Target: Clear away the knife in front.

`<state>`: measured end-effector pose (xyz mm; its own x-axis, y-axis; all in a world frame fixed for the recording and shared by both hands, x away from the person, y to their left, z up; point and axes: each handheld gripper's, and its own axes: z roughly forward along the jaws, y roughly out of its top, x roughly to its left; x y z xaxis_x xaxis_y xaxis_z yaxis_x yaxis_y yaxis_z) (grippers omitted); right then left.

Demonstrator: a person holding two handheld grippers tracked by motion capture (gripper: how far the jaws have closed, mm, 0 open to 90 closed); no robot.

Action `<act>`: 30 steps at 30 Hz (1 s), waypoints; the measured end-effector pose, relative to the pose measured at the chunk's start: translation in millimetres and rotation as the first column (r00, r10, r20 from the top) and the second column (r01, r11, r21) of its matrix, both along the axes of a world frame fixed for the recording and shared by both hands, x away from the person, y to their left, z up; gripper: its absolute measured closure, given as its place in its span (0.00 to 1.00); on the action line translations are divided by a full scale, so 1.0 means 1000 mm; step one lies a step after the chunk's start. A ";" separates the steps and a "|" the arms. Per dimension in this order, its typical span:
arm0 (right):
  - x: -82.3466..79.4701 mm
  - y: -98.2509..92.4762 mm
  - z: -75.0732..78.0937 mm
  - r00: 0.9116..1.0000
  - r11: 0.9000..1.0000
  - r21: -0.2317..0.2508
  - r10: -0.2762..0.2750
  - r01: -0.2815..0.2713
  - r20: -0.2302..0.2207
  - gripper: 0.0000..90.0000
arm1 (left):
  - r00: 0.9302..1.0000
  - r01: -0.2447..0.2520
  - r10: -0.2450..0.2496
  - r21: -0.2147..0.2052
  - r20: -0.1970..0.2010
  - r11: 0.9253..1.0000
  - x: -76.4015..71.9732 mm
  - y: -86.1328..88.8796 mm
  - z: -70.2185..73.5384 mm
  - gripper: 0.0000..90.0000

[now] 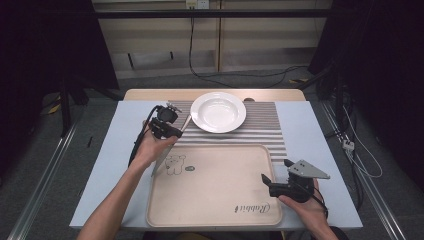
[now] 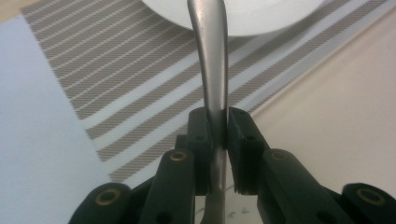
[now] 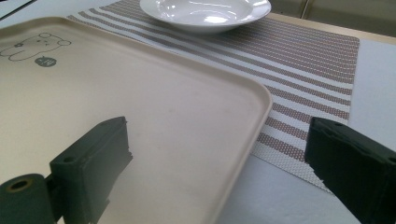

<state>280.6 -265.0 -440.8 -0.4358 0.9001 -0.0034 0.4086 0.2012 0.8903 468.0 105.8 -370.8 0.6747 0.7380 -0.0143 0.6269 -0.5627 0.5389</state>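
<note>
**Left tool gripping a metal utensil beside the plate**

The left tool (image 1: 176, 131) is clamping its jaws on the flat handle of a metal utensil (image 2: 212, 70), the pads pressing it from both sides with no gap showing. In the left gripper view the utensil is running straight out from between the jaws, over the striped placemat (image 2: 116, 74), its far end reaching to the rim of the white plate (image 2: 261, 18); which kind of utensil it is I cannot tell. From the high view the left tool is hovering over the placemat's left edge, just beside the plate (image 1: 218, 112) and near the far left corner of the beige tray (image 1: 215, 200).

The right tool (image 1: 274, 181) is standing wide open with nothing between its jaws, which are straddling the near right corner of the tray (image 3: 261, 100). The tray is lying on the pale blue surface (image 1: 320, 135), its far edge overlapping the placemat.
</note>
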 end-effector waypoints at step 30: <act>0.001 0.001 0.000 1.000 1.000 -0.005 0.002 -0.002 -0.005 0.08 | 0.995 0.057 -0.051 0.058 -0.090 0.997 -0.037 -0.022 -0.031 0.89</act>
